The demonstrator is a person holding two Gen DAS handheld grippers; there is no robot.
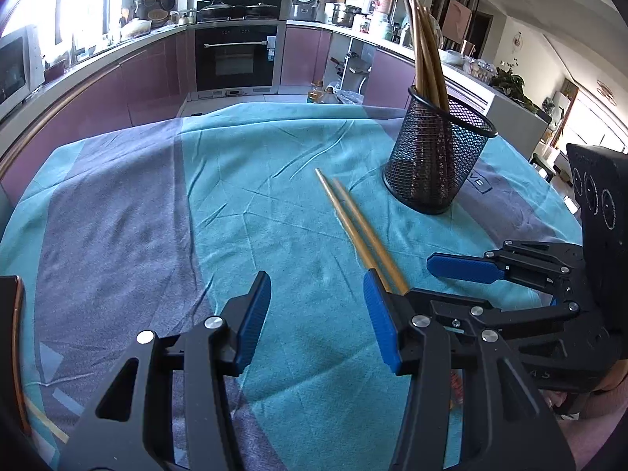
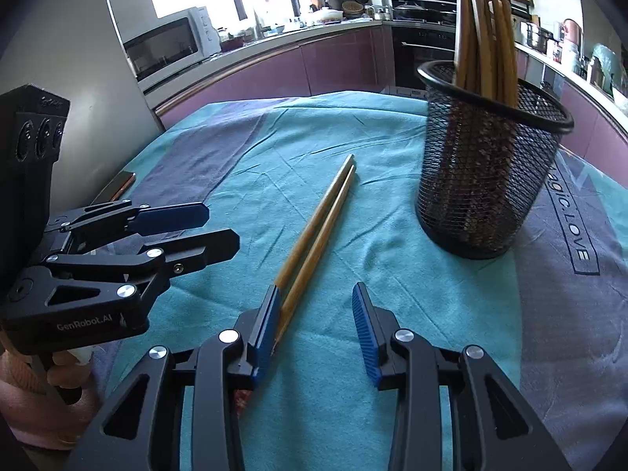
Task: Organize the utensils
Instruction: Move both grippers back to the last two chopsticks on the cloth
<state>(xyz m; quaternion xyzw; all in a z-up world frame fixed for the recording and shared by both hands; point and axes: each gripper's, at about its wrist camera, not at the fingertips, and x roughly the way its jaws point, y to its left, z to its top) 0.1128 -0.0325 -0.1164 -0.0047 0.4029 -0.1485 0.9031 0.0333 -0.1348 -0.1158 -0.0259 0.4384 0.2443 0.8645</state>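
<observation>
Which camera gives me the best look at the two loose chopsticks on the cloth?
The right wrist view: the loose chopsticks show nearly whole, near ends lying inside the open right gripper. In the left wrist view, the left gripper's finger hides their near ends.

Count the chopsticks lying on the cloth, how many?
2. The two loose chopsticks lie side by side on the teal cloth, left of the mesh holder. More stand inside it.

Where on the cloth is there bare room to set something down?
Bare cloth spreads wide to the left of the loose chopsticks. It is crowded on the right, around the mesh holder, the right gripper and the left gripper.
</observation>
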